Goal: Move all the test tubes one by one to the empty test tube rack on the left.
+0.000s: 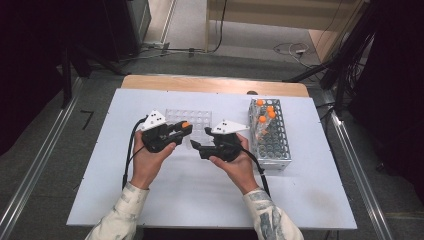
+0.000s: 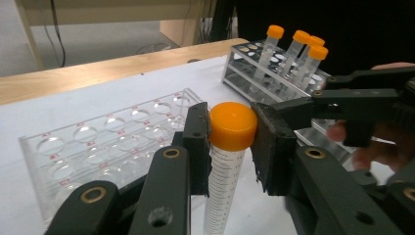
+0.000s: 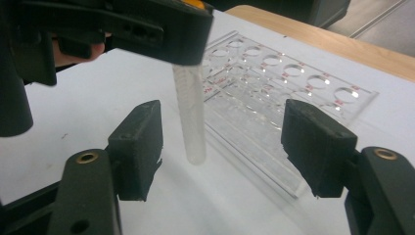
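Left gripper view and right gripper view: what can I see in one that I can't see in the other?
Left gripper view alone: the orange cap pinched between the left tool's pads, plus four capped tubes in the metal rack. Right gripper view alone: the tube's round bottom, hanging free between the right tool's open pads. Both: the held tube, the clear plastic rack and the white table.

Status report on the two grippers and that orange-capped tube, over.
Left gripper shut on tube at its orange cap. Right gripper open, tube hanging between its jaws, untouched. Clear rack just behind; nothing blocking.
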`<move>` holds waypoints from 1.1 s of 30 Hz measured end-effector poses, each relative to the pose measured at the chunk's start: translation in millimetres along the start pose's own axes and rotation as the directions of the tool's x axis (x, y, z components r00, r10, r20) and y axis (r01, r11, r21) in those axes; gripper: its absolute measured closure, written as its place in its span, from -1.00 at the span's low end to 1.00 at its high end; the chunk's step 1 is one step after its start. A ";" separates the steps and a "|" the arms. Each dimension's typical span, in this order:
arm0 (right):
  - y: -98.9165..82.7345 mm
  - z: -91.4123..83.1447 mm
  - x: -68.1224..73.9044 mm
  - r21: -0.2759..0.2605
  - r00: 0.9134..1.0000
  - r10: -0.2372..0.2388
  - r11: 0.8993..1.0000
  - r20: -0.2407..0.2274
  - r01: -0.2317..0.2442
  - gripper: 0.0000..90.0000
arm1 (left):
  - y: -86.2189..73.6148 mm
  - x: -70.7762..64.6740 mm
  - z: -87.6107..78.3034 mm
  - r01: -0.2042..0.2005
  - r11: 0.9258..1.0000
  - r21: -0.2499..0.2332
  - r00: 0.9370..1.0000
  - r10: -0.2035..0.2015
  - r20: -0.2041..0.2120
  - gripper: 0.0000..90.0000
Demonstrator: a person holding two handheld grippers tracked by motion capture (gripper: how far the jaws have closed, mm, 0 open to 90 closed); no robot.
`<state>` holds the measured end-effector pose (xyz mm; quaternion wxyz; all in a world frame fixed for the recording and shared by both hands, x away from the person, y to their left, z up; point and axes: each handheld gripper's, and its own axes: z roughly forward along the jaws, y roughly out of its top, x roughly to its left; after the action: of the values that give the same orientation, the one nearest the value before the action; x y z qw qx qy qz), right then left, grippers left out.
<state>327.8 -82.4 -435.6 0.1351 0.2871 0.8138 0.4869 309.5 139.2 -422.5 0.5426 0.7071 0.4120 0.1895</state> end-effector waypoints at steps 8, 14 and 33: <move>-6.8 -11.8 -7.9 -0.016 1.000 0.022 1.000 0.015 -0.022 -0.33 | 11.0 12.9 -7.4 0.009 1.000 -0.018 0.999 -0.009 -0.043 0.57; -10.0 -16.4 -11.9 -0.021 0.999 0.031 0.999 0.021 -0.030 -0.33 | 22.8 24.1 -16.8 0.015 0.999 -0.039 0.997 -0.018 -0.076 0.57; -11.9 -20.3 -16.8 -0.023 0.999 0.038 0.999 0.033 -0.037 -0.32 | 41.7 48.0 -21.5 0.006 0.998 -0.070 0.985 -0.017 -0.169 0.57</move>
<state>327.1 -111.4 -437.1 0.1425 0.3087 0.8005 0.4935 338.1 187.2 -385.3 0.5307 0.6668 0.4540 0.2600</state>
